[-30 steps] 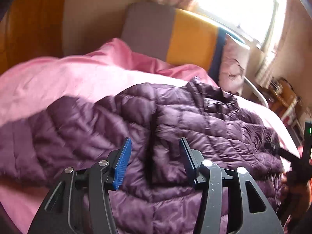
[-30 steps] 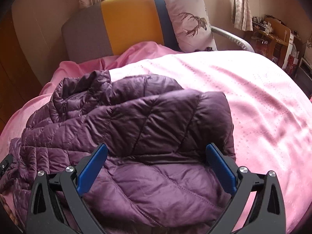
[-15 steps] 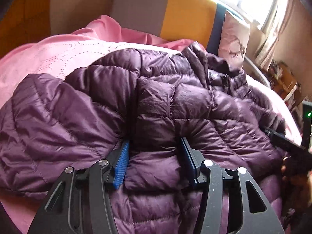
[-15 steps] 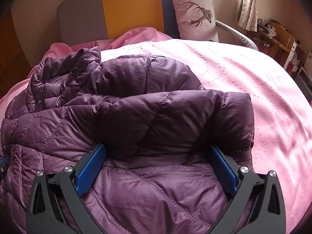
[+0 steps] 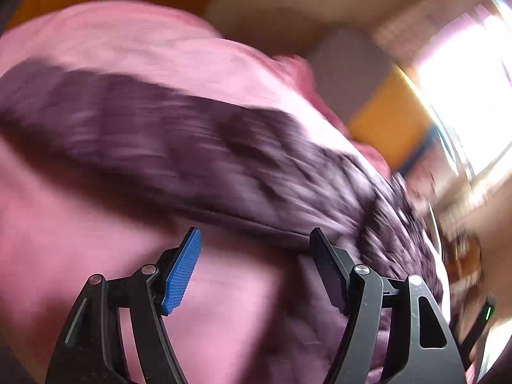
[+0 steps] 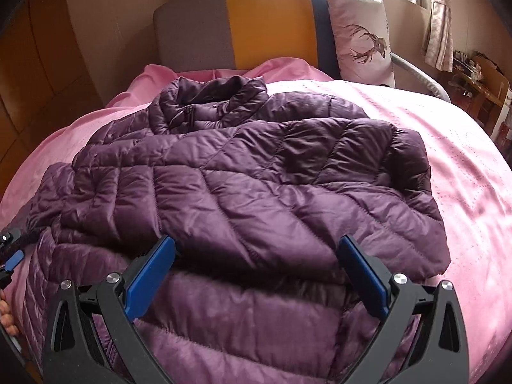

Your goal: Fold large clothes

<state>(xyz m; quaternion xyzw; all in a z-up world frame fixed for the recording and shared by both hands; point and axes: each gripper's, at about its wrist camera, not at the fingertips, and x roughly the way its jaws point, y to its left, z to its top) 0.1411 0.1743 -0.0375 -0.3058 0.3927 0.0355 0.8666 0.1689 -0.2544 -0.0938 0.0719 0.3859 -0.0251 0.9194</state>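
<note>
While my left gripper (image 5: 256, 272) hangs over the pink bedspread (image 5: 96, 256), its jaws are opening with nothing pinched between them; that view is badly smeared. The purple quilted jacket (image 6: 256, 185) lies on the bedspread (image 6: 464, 176), one sleeve laid across its front, collar toward the headboard (image 6: 265, 19). My right gripper (image 6: 256, 275) stands spread wide just above the jacket's lower part, gripping nothing. A deer-print pillow (image 6: 361, 35) leans on the headboard.
</note>
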